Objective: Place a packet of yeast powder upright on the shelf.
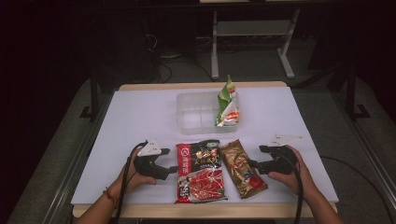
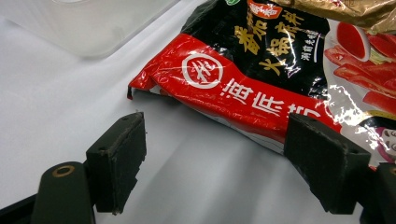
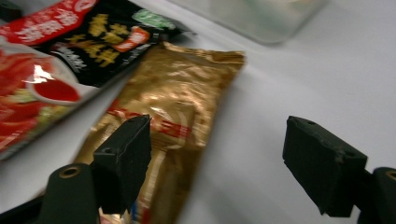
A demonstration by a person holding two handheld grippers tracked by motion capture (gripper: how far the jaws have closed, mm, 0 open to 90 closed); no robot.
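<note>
A red and black food packet (image 1: pixel 201 170) lies flat near the table's front edge, with a gold packet (image 1: pixel 243 168) beside it on the right. My left gripper (image 1: pixel 170 170) rests just left of the red packet, open and holding nothing. In the left gripper view the gripper (image 2: pixel 219 161) faces the red packet's (image 2: pixel 261 60) edge, its right jaw in front of that edge. My right gripper (image 1: pixel 252 164) sits at the gold packet's right side, open. In the right gripper view the gripper (image 3: pixel 219 163) has its left jaw over the gold packet (image 3: pixel 182 88) and bare table between the jaws.
A clear plastic container (image 1: pixel 187 112) stands at the middle back of the white table, with a green packet (image 1: pixel 227 102) propped against its right wall. Bare tabletop lies to the left and right. A desk frame and cables stand beyond the far edge.
</note>
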